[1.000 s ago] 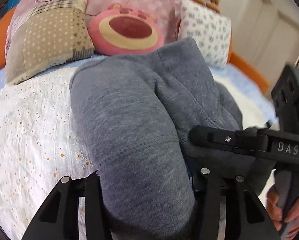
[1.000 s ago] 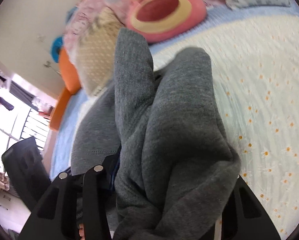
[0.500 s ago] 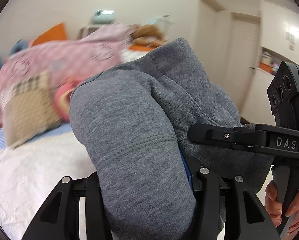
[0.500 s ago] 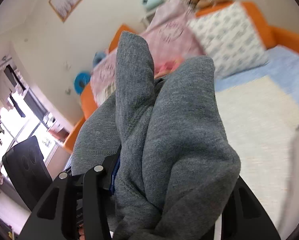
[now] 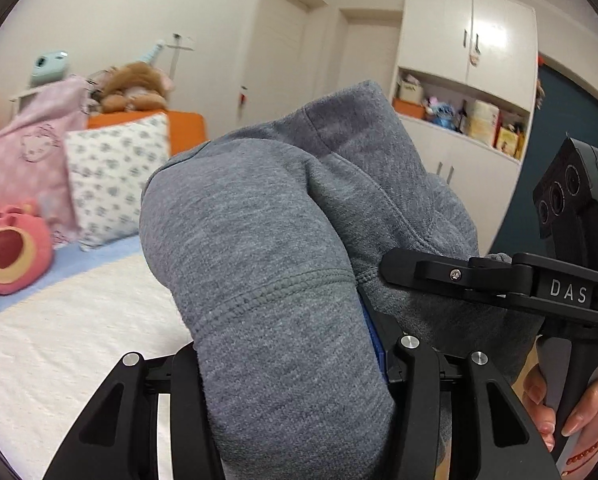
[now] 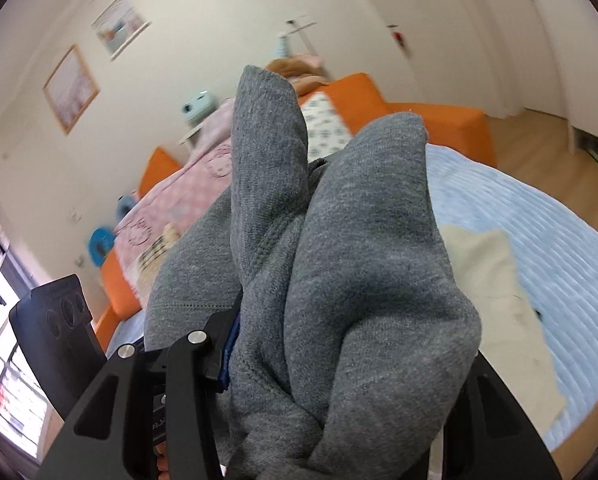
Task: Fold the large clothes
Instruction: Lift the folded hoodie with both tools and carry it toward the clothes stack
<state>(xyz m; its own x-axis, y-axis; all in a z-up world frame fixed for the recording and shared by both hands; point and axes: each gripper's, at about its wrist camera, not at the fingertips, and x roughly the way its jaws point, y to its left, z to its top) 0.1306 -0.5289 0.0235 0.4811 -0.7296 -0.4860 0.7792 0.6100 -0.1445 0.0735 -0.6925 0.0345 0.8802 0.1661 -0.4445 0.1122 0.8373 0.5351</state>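
Both hand-held grippers grasp the grey sweatshirt: the left hand-held gripper and the right hand-held gripper each clamp a thick bunch, lifted above the bed. Keep both level, then lower evenly to avoid wrinkles.

Layout taken from the bed. My left gripper and my right gripper are above it, side by side, each with a bunched fold of the sweatshirt between its fingers. At the bed's head, the patterned pillow leans upright, with the round plush cushion to its left. A plush animal sits on the headboard behind the pillow. The cabinet stands beyond the bed, to its right.
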